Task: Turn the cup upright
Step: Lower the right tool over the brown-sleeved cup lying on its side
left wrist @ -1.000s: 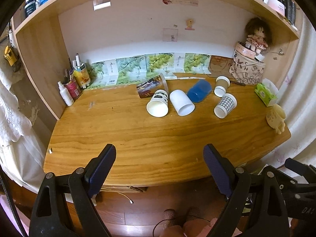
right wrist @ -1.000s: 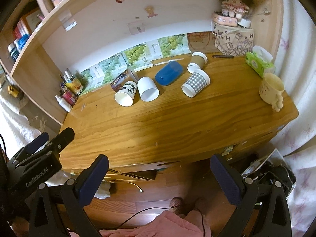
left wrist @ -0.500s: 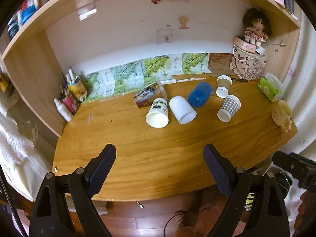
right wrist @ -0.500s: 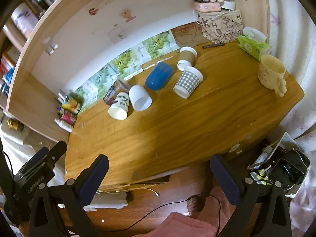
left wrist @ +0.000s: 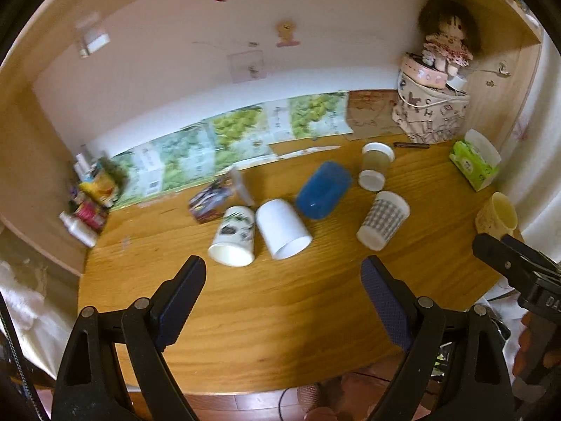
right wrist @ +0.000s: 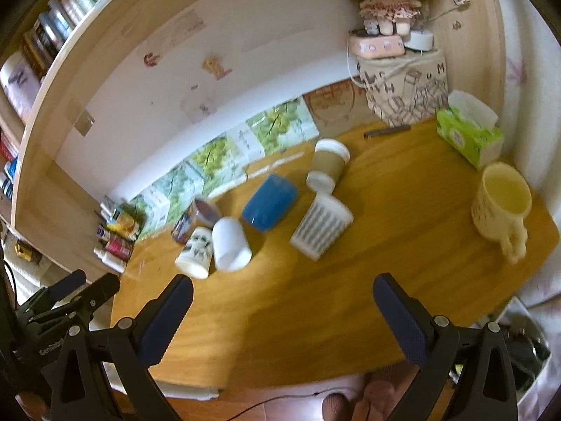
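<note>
Approach step — left tool point(left wrist: 284, 277) and right tool point(right wrist: 283, 296), jaws apart and empty, over counter point(left wrist: 280, 315) front edge; next: close on one toppled paper cup point(left wrist: 233, 240).

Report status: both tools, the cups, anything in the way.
Left tool open, empty. Right tool open, empty. Six cups on their sides, checked cup nearest right. Approach unobstructed.

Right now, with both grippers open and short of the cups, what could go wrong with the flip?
The white cup and the printed cup lie side by side, seemingly touching, so gripping one may roll the other. The checked cup lies close to the brown cup; a wide approach by the right gripper could knock it.
</note>
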Tool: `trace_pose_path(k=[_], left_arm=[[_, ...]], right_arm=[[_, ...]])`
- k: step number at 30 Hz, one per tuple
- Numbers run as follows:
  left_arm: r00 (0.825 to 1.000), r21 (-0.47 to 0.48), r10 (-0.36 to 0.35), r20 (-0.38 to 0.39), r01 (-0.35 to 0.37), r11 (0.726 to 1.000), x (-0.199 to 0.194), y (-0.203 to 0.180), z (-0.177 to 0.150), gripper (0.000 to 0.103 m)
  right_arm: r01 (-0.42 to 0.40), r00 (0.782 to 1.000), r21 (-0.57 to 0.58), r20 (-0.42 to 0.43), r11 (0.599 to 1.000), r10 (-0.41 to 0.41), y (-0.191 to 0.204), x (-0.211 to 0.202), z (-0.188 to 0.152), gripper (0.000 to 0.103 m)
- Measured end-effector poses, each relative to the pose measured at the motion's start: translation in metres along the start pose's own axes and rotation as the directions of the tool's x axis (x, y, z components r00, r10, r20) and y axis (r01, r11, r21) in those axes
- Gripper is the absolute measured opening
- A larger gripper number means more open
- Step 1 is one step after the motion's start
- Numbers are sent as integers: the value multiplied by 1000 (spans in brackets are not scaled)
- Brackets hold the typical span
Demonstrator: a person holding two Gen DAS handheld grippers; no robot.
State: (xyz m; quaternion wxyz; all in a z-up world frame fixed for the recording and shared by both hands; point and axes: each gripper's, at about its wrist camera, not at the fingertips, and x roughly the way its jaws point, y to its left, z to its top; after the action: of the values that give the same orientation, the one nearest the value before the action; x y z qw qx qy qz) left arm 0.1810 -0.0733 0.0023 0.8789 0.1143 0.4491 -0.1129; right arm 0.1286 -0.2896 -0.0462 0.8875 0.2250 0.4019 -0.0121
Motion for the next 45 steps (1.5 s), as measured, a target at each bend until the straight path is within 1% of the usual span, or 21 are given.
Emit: trace_pose_path(k=[8, 13, 17, 25, 29, 38, 43, 45], left_arm=[[999, 126, 35, 0, -35, 991, 42, -43, 56, 92], [999, 188, 27, -35, -20, 982, 74, -68, 81, 92], [997, 210, 10, -78, 6, 978, 100, -85, 95, 92], [988, 186, -32, -149, 60, 981, 144, -105, 120, 92], [981, 153, -70, -183, 99, 983, 166, -110, 130, 92], [962, 99, -108, -250, 137, 986, 217, -122, 145, 92], [955, 77, -107, -277, 133, 988, 243, -126, 151, 92], [949, 62, -118, -292, 142, 988, 253, -126, 154, 92]], right_arm=[[-15, 998, -41, 61, 999, 18, -36, 32, 44, 103], [-9, 998, -54, 65, 999, 12, -56, 58, 64, 103], [-6, 999, -71, 49, 997, 10, -69, 79, 74, 103], [-3, 1000, -126, 30, 992, 7, -88, 114, 89, 103], [0, 1000, -153, 17, 988, 3, -91, 127, 92, 103], [-27, 999, -191, -41, 981, 19, -95, 153, 97, 103], [-50, 996, -202, -78, 978, 35, -100, 168, 100, 103], [-58, 994, -201, -98, 978, 39, -102, 174, 100, 103]])
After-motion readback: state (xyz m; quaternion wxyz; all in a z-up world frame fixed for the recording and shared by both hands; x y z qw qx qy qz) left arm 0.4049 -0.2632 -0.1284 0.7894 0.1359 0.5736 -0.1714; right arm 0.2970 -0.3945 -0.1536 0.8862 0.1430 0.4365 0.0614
